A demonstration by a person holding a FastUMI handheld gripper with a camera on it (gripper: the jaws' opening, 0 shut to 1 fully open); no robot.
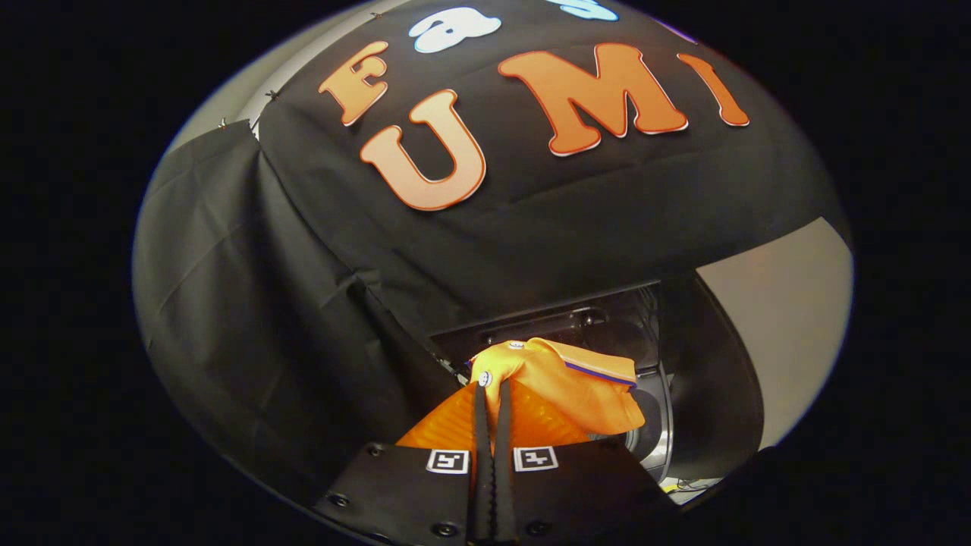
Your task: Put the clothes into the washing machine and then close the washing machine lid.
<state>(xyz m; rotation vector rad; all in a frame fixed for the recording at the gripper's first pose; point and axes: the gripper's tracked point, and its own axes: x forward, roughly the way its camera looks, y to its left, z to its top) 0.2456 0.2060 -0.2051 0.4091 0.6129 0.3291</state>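
An orange garment (561,383) is being pinched at its fold between the pressed-together fingers of the gripper (492,390), draping just beyond them.

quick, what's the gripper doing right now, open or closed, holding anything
Gripper: closed, both fingers pinching the orange cloth garment with white snap buttons, lifted in front of the dark washing machine.

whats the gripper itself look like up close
The gripper has two slim fingers with saw-toothed inner edges, set close together. Each rides on a flat black block held by round screws and carries a small square black-and-white marker.
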